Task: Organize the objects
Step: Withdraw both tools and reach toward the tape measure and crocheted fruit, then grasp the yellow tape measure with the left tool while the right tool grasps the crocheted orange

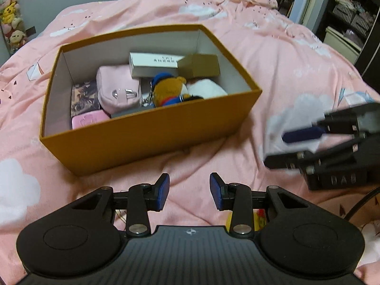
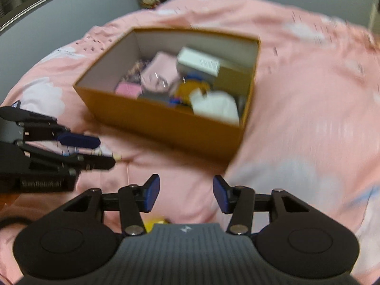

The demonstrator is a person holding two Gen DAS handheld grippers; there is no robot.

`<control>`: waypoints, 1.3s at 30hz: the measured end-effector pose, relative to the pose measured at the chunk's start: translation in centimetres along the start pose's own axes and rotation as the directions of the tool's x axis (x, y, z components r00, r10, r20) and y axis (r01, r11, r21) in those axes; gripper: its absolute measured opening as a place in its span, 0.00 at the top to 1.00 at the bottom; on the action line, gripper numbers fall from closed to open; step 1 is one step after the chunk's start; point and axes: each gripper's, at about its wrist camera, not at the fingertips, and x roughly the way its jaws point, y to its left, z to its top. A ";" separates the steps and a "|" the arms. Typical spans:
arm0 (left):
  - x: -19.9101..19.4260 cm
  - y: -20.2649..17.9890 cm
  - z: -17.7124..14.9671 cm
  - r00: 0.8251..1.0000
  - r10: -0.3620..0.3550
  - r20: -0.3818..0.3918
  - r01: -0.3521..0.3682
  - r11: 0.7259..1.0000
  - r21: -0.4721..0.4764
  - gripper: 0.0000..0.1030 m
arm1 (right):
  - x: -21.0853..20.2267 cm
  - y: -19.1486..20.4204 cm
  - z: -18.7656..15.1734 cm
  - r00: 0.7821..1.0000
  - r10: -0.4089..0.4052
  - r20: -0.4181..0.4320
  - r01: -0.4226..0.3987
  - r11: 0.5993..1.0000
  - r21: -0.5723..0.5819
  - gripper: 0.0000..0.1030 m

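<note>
An open orange box (image 1: pixel 152 137), filled with small items, is seen resting mid-bed on the pink duvet (image 1: pixel 273 54). Left gripper (image 1: pixel 189 192) and right gripper (image 2: pixel 186 194) are held spread, empty, near its front edge.

both wrist views look down at a slant, from near, at the box (image 1: pixel 152 140) on the bed (image 1: pixel 273 54): left from its long side, right from its corner; both share it.
</note>
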 end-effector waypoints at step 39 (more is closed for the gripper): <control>5.4 -4.7 -3.9 0.960 -0.148 -0.238 0.194 0.964 0.183 0.39 | 1.4 -0.9 -5.4 0.980 -0.161 -0.117 0.170 0.983 0.070 0.54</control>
